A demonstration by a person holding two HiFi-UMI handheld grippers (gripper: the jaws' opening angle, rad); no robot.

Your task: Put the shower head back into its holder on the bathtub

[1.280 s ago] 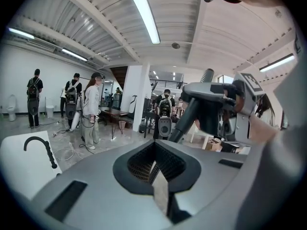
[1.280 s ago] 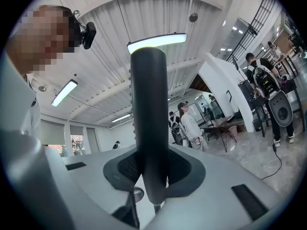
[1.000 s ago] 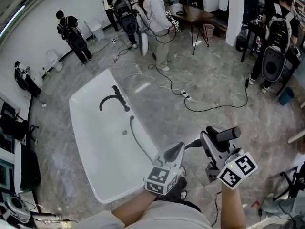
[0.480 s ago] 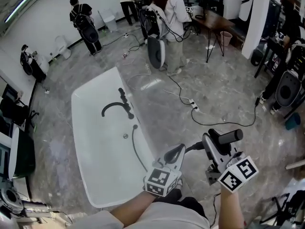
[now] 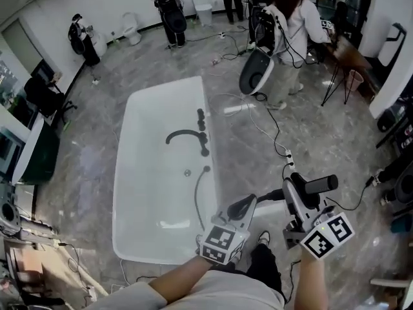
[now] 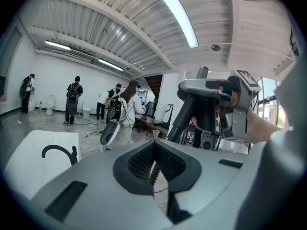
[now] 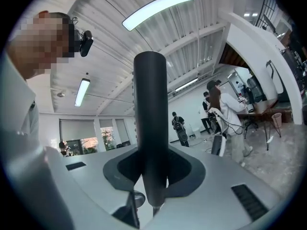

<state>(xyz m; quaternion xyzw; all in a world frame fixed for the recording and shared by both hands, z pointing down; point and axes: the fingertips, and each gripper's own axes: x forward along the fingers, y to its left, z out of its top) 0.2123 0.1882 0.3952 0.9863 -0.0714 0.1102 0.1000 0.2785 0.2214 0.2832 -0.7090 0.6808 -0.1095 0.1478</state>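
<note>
The shower head (image 5: 317, 185), a dark cylinder, is clamped crosswise between the jaws of the right gripper (image 5: 298, 191). It is held above the floor, to the right of the bathtub's near corner and clear of its rim. In the right gripper view the dark shaft fills the gap between the pads.

Its black hose (image 5: 196, 196) runs from inside the bathtub (image 5: 145, 192), curves along the tub's right wall and crosses the near rim toward the grippers. The left gripper (image 5: 241, 205) is just beside the right one, its jaws pressed together on nothing.

A row of black fittings (image 5: 202, 125) stands on the tub's right rim beside the curved black faucet (image 5: 184, 134), well apart from the shower head; which one is the holder I cannot tell.

Bare grey floor (image 5: 251, 147) lies open along the tub's right edge. A cable with a power strip (image 5: 288, 157) trails across it, and farther off a white oval object (image 5: 255, 73) leans beside a person in a white top (image 5: 292, 24).
</note>
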